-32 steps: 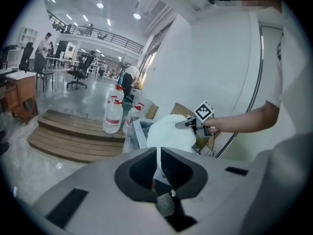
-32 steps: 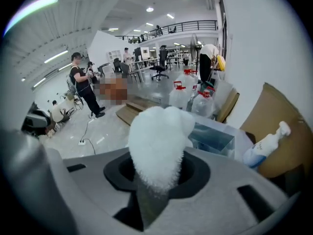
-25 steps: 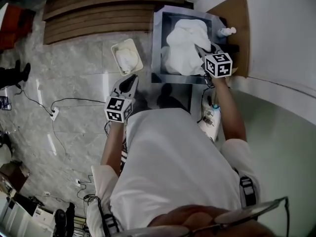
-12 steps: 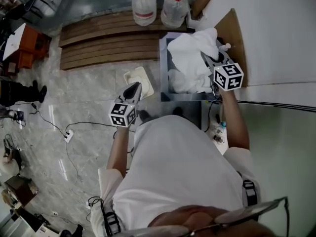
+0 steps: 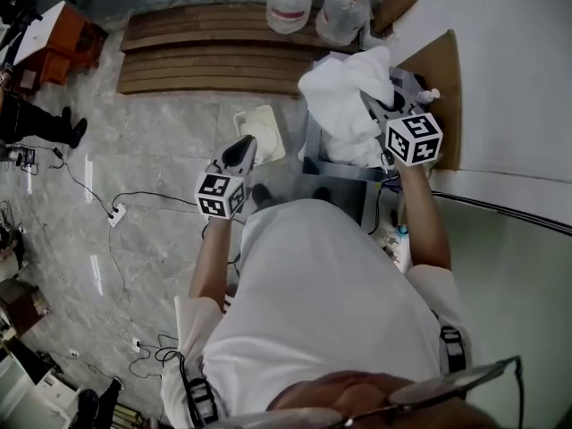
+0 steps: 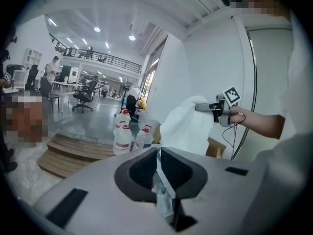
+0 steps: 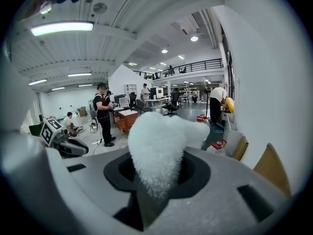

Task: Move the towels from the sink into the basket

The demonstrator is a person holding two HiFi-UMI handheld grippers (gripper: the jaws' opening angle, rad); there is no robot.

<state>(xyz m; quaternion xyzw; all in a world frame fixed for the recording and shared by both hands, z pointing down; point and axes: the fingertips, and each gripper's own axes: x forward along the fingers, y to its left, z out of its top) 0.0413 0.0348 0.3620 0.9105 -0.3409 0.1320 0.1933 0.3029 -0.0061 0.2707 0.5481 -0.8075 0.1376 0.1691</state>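
Two jugs (image 5: 290, 3) stand past wooden planks (image 5: 214, 54) on marble floor (image 5: 152, 150); right gripper (image 5: 372, 102) clamps a towel (image 5: 340, 92), left gripper (image 5: 245, 143) closed, empty.

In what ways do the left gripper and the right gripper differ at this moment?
The right gripper is shut on a white towel; the left gripper holds nothing, and its jaws stand close together. The right gripper is above the sink, while the left gripper is over the floor, beside the basket. Both carry a cube with square markers and point away from the person.
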